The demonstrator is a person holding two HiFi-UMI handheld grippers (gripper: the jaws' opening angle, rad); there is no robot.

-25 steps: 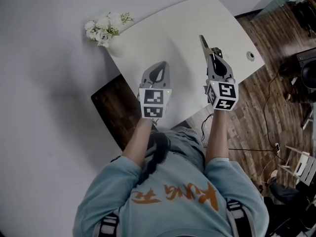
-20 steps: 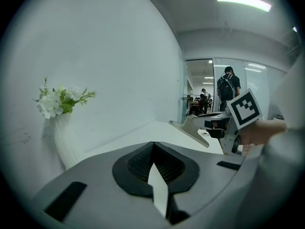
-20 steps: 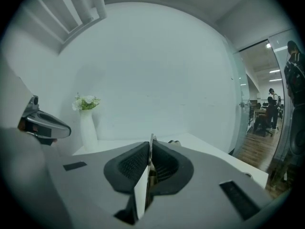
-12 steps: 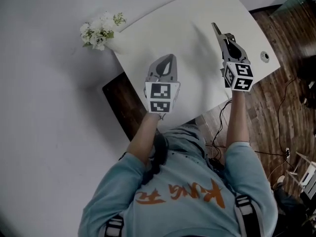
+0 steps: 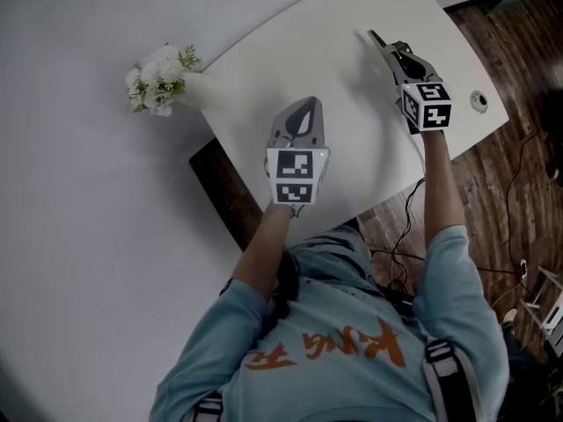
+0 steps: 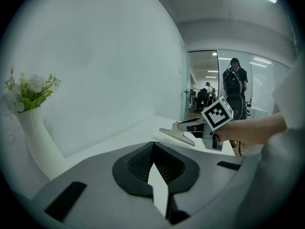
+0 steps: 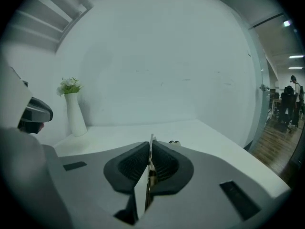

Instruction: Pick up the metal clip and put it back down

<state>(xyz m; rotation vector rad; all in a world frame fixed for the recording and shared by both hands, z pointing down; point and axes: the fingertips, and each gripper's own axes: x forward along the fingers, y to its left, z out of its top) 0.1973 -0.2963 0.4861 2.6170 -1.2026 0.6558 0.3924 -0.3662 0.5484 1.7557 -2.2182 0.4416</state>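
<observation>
The white table (image 5: 290, 69) gives us plenty of bare top, with the vase of flowers (image 5: 158, 82) at its far left corner, well apart from both tools. Our left gripper (image 5: 303, 108) hangs over the near edge with its jaws closed on nothing, so it has no part in this step. Our right gripper (image 5: 378, 40) is out over the right side of the table, clenched on a thin strip of metal that we take to be the metal clip (image 7: 151, 141); it stands upright between the pads, above the table. We judge the set-down to be what is left. To do it well we should lower the right tool until the clip rests on the table, well in from the edge, then ease the jaws apart slowly so it neither drops nor skids
</observation>
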